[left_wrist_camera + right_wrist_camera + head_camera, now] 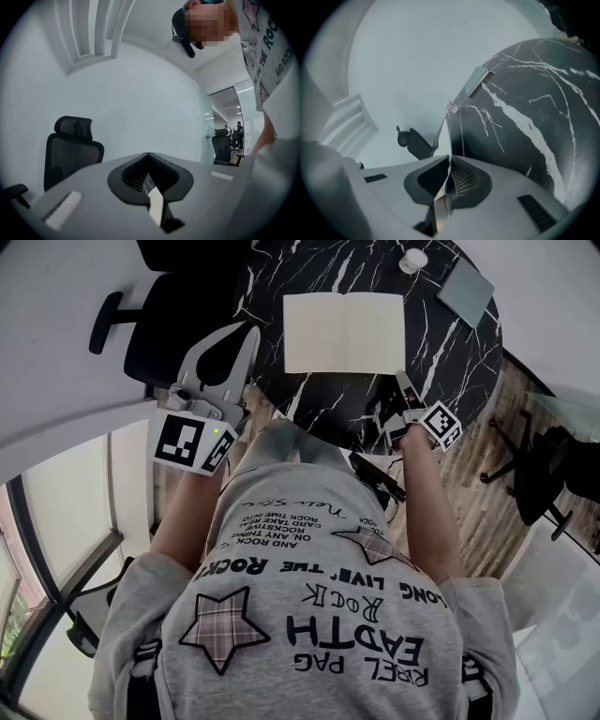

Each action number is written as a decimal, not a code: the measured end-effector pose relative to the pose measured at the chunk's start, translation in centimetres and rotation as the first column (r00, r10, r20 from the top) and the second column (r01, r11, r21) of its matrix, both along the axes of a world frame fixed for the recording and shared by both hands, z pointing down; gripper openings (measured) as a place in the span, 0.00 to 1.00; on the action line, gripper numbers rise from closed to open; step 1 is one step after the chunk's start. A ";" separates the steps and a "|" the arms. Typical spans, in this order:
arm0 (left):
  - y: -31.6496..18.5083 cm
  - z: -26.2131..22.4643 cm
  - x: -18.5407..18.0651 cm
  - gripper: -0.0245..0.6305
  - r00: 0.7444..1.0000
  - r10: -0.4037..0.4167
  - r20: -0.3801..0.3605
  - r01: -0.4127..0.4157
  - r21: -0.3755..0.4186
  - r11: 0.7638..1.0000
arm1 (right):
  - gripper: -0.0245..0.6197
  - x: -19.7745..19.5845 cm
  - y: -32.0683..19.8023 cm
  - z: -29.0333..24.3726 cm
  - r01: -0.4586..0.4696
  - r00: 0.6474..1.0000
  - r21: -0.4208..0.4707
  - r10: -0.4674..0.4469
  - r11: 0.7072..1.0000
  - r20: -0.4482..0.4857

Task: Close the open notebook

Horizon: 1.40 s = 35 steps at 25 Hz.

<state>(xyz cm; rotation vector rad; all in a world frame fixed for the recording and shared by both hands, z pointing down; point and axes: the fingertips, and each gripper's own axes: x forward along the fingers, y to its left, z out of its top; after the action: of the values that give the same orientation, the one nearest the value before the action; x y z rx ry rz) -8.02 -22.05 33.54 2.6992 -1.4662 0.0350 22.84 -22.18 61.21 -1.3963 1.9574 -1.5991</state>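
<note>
2 grippers: right gripper (401,380) jaws pinch the notebook (343,332), left gripper (247,332) jaws closed empty; shirt (319,549) reads "EARTH".

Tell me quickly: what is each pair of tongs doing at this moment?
Left tongs: closed, holding nothing.
Right tongs: closed on the edge of the open notebook.

1. The notebook (344,332) lies open and flat, showing two blank cream pages with the spine fold down the middle.
2. It rests near the middle of the black, white-veined counter (450,362).
3. Its near right page corner is pinched between the right gripper's (402,381) jaws.
</note>
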 end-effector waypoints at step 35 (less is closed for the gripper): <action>1.1 0.2 -1.7 0.05 0.998 -0.055 -0.023 0.055 -0.003 0.998 | 0.07 -12.0 1.3 -8.2 0.491 0.871 0.176 -0.482 0.853 -0.093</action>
<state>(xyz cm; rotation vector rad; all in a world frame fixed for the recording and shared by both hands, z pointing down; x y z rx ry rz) -9.75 -20.97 33.71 2.6467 -1.5327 0.0027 10.87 -20.83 53.06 -0.9087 2.5670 -1.5079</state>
